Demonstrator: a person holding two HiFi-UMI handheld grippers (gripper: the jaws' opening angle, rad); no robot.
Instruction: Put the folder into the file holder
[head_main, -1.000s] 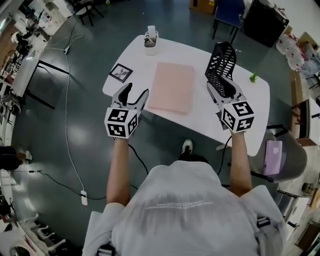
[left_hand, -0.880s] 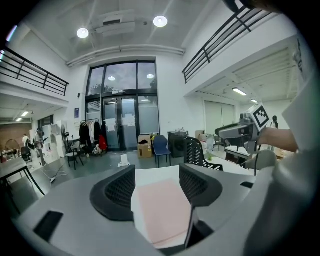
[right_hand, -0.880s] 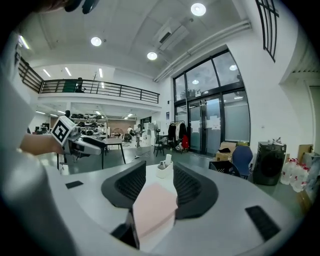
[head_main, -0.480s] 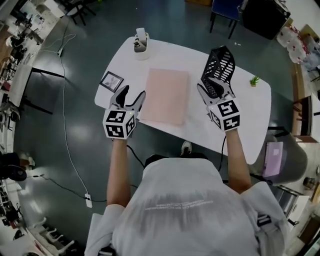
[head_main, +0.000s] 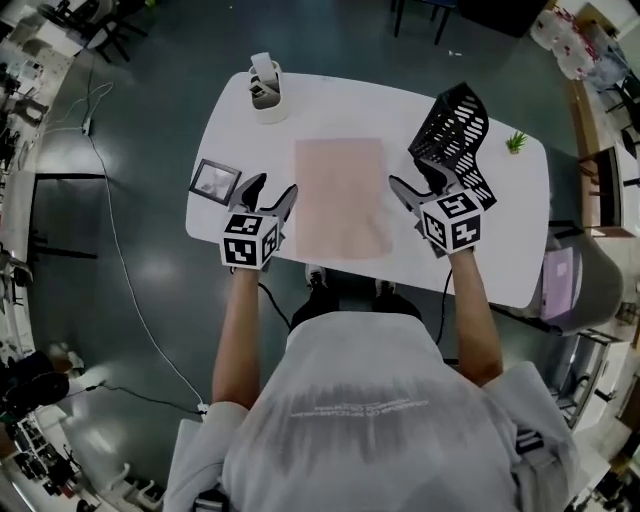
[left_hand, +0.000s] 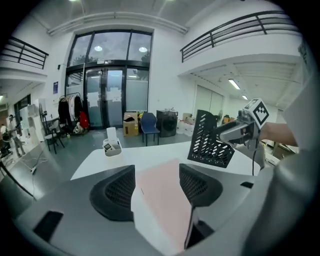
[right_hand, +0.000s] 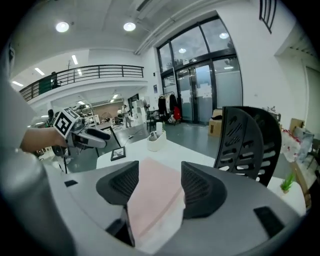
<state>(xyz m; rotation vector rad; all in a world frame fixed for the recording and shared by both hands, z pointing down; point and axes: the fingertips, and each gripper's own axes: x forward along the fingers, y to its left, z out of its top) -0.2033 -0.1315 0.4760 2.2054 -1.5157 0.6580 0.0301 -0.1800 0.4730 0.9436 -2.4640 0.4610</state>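
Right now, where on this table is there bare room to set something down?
Bare tabletop lies behind the folder, between the white cup and the file holder, and at the right end, nearer than the plant. Crowded: the left corner by the picture frame, and the gap between folder and file holder.

The white table (head_main: 520, 235), standing on a glossy grey floor (head_main: 130, 330), carries a small framed picture (head_main: 214, 181) at its left edge, a white caddy (head_main: 265, 90) (something upright stands in it) at the far left corner and a tiny green plant (head_main: 516, 142) far right.
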